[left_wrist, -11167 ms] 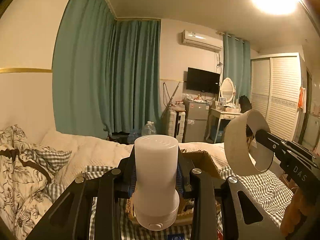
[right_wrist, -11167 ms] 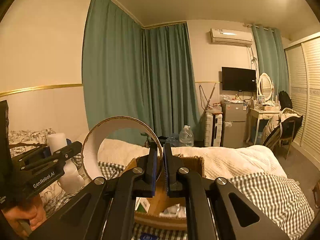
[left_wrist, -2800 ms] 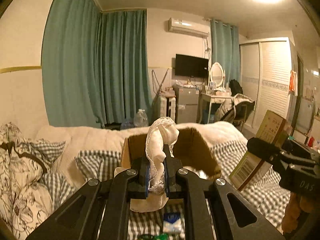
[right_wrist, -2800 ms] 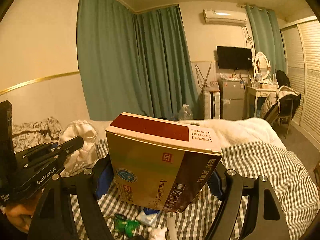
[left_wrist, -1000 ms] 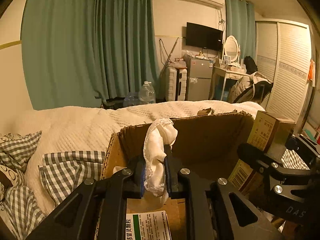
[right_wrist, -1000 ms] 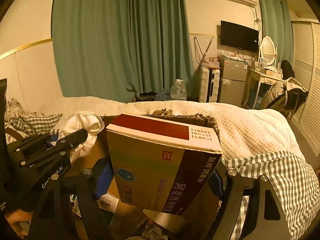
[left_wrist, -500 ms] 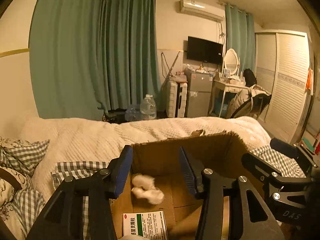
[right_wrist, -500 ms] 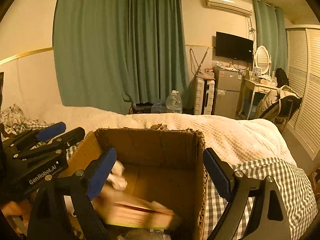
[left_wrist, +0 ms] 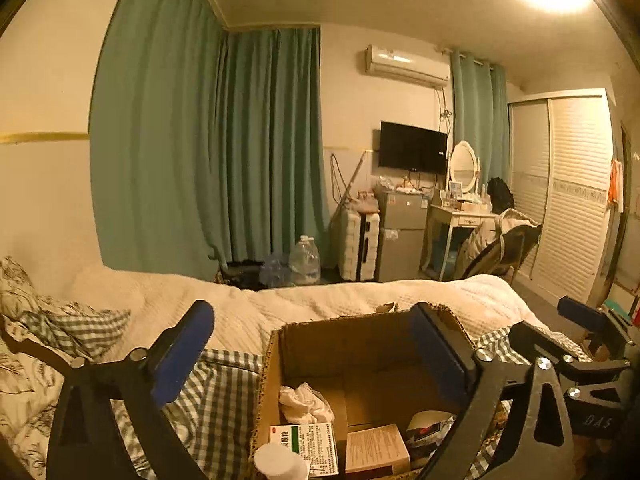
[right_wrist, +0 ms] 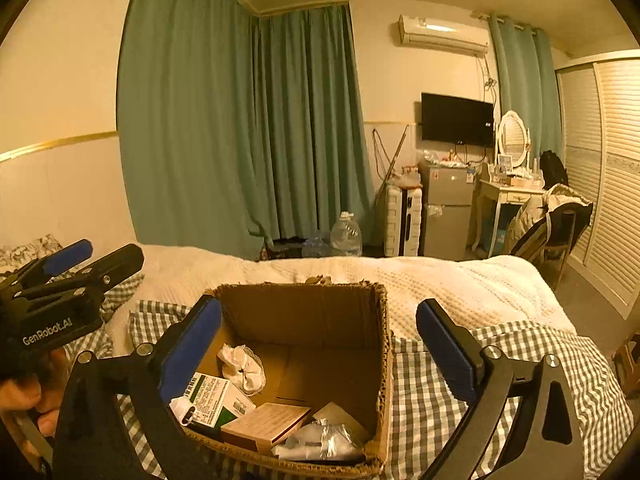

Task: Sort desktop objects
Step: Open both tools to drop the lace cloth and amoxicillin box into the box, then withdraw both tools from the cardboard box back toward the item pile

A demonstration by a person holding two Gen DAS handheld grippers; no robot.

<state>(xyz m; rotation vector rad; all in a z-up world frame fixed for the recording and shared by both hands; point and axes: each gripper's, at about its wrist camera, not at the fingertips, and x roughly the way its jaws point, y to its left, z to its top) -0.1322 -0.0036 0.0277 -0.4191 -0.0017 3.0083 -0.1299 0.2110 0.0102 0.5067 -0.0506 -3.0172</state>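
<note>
An open cardboard box (left_wrist: 352,344) (right_wrist: 360,304) stands on the checked bedspread. Inside lie a crumpled white cloth (left_wrist: 304,402) (right_wrist: 242,364), a green-and-white medicine box (left_wrist: 310,446) (right_wrist: 212,394), a brown carton (left_wrist: 376,450) (right_wrist: 266,424), a white bottle (left_wrist: 280,464) and a clear plastic bag (right_wrist: 320,442). My left gripper (left_wrist: 316,352) is open and empty above the box's near side. My right gripper (right_wrist: 320,344) is open and empty over the box. Each gripper also shows at the edge of the other's view.
The box sits on a bed with a checked sheet (right_wrist: 460,380) and a white blanket (right_wrist: 440,280). Patterned pillows (left_wrist: 36,320) lie at the left. Green curtains, a water jug (right_wrist: 346,236), a small fridge, a dressing table and a chair stand beyond the bed.
One second ago the left gripper held the white cloth and the right held the carton. Both have been let go into the box, and both grippers have opened wide and risen.
</note>
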